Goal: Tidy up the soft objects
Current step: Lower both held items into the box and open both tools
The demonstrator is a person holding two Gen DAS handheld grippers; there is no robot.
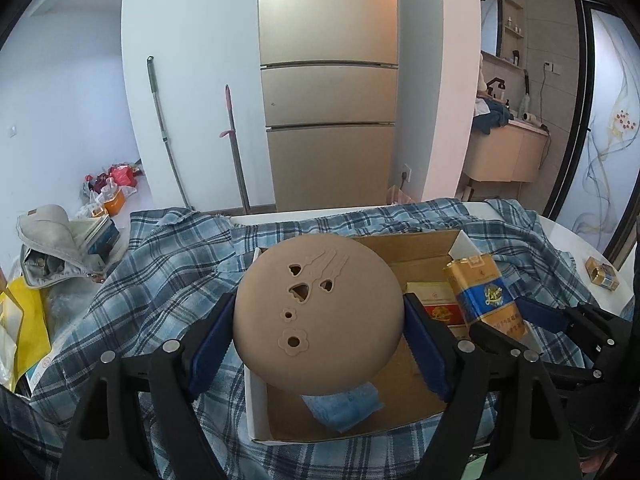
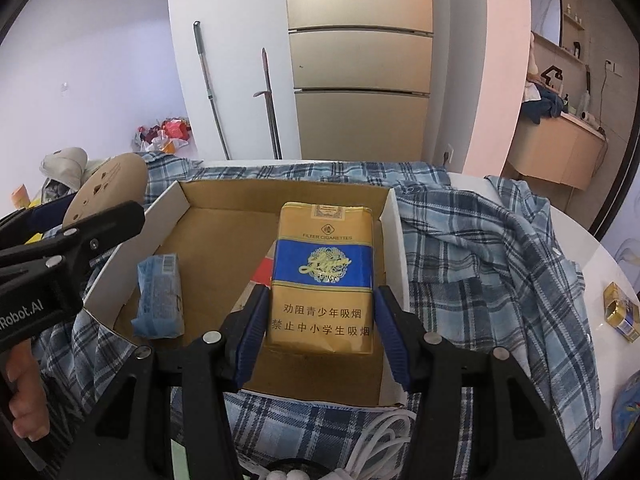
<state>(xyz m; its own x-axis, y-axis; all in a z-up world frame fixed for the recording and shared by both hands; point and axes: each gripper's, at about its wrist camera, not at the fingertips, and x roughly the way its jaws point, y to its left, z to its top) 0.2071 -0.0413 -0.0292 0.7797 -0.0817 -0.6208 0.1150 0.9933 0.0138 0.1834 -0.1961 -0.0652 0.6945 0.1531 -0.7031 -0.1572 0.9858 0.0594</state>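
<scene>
Left wrist view is showing the left hand-held gripper [image 1: 319, 346] clasping a round tan cushion-like pad [image 1: 318, 316] between its blue pads, hanging over the near left corner of the open cardboard box [image 1: 416, 254]. Right wrist view is showing the right hand-held gripper [image 2: 319, 334] pinching a soft gold and blue cigarette pack [image 2: 322, 278] by its lower half, over the right side of the box just inside its right wall. Both grips are looking loose, though the pads are touching their loads on either side.

Already lying in the box are a blue tissue packet [image 2: 159, 296] by the left wall and a red and white pack [image 1: 434, 304] toward the right, mostly hidden. So I am judging the sorting to be well under way: two things in, two more about to be let go.

Outside the box, a small gold and blue box [image 2: 622, 316] is sitting near the right edge of the worktop [image 2: 616, 264], open-topped, beyond the plaid shirt [image 2: 480, 264] spread under everything; whether it counts as soft I cannot tell
</scene>
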